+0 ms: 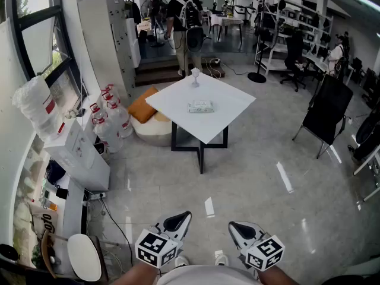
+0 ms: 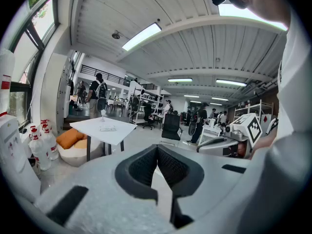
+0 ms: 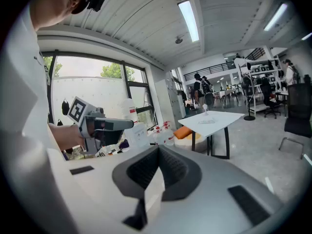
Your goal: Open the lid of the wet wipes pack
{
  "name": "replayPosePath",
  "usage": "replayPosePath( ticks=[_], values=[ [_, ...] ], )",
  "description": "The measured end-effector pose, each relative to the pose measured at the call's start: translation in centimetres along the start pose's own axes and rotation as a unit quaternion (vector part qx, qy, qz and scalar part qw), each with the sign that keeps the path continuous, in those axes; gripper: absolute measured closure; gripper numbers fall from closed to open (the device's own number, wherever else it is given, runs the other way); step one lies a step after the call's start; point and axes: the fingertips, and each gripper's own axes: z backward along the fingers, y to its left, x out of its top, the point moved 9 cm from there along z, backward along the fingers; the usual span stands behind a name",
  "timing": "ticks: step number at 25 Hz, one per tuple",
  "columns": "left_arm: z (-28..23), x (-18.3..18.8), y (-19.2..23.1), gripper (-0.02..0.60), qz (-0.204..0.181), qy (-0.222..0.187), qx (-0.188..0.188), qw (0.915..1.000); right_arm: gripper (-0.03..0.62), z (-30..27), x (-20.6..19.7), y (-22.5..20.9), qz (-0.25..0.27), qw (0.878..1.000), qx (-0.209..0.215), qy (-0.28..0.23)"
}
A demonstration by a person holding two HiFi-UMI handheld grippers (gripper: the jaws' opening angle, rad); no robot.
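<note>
A: How is the light?
B: Bright and even. Daylight enters through the window (image 1: 35,46) far left of the left tongs (image 1: 183,217). Ceiling strip lights (image 2: 141,36) glow above them.
A: Any glare or blur?
B: Pale streaks of glare shine on the floor (image 1: 284,177) ahead of the right tongs (image 1: 236,226). All views bulge and darken at the edges, and the tongs' own bodies look soft close up.

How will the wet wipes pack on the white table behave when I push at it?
The wet wipes pack looks low, flat and soft-sided, so it probably sags when lifted rather than tipping or rolling. It lies loose on the smooth table, so it may slide when pushed unless something steadies it.
</note>
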Motion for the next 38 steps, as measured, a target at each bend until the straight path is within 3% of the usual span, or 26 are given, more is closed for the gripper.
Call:
replayPosePath(
  ticks=[10, 19, 30, 38],
  values=[
    [0.3, -0.1, 0.5, 0.572, 0.002, 0.008, -0.007, 0.9999, 0.589, -0.5, -0.1, 0.8, 0.002, 1.0, 0.002, 0.011],
    [1.5, -0.9, 2.2, 0.572, 0.008, 0.012, -0.008, 0.9999, 0.588, -2.2, -0.4, 3.7, 0.07, 0.997, 0.002, 0.023],
    [4.8, -2.4, 5.3, 0.572, -0.003, 0.022, -0.023, 0.9995, 0.588, -4.9, -1.2, 6.7, 0.025, 0.999, -0.031, 0.025],
    [6.1, -3.1, 6.7, 0.572, 0.011, 0.019, -0.029, 0.9993, 0.588, -5.9, -0.9, 8.5, 0.032, 0.999, -0.032, 0.027]
  ],
)
